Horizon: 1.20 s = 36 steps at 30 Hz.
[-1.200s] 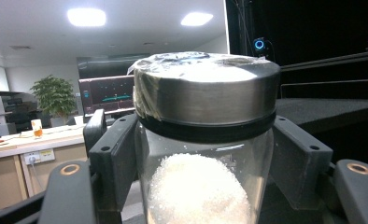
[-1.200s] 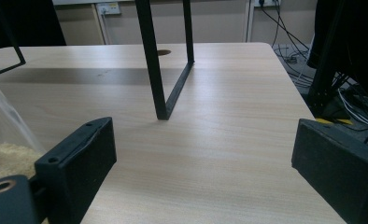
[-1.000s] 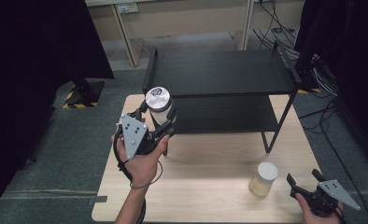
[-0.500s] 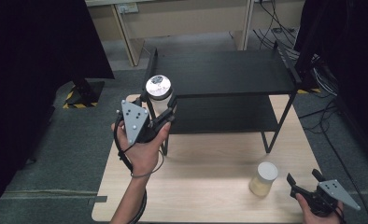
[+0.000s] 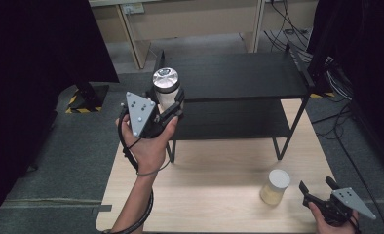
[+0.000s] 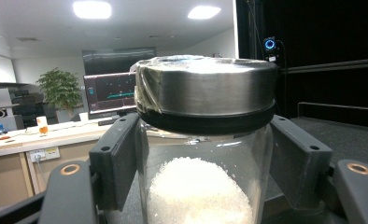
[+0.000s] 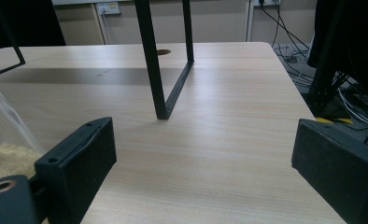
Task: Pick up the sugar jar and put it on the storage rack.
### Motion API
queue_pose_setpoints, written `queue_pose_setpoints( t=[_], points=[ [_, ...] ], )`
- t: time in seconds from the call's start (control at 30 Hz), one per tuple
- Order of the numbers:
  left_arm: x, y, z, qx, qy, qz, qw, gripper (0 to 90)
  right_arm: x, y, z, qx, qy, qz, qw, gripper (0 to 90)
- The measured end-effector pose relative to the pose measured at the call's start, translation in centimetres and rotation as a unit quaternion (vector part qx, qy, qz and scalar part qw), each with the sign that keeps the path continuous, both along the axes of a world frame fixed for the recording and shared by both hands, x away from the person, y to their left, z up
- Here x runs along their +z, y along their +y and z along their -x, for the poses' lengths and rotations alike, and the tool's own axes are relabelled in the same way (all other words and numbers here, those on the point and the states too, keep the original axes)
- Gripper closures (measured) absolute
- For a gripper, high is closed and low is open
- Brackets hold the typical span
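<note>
Steel-lidded jar [image 5: 166, 86] pinched upright in left tool [image 5: 173, 105], right tool [image 5: 319, 187] spread

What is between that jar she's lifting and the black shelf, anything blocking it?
Nothing visible does. The left gripper holds the jar raised at the left end of the black shelf, whose top and lower boards look bare. The other jar stands on the table, well aside.
</note>
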<state>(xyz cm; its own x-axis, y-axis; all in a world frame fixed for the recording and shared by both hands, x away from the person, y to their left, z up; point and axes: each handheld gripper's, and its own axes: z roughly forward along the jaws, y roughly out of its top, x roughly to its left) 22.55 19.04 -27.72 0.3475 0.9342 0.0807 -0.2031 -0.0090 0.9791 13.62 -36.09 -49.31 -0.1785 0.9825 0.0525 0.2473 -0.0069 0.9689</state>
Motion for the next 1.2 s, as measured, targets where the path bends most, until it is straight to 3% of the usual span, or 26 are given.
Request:
queue_pose_setpoints(
  t=[0.53,1.2],
  points=[
    [1.2,-0.8,-2.4,0.016,0.012,0.005,0.9998,30.9,0.0,0.0,0.0,0.000,0.002,-0.002,1.0000,6.7],
    [1.2,-1.3,-4.7,0.030,0.029,0.012,0.9991,30.9,0.1,-0.1,-0.1,0.003,0.002,0.000,1.0000,6.7]
  ],
)
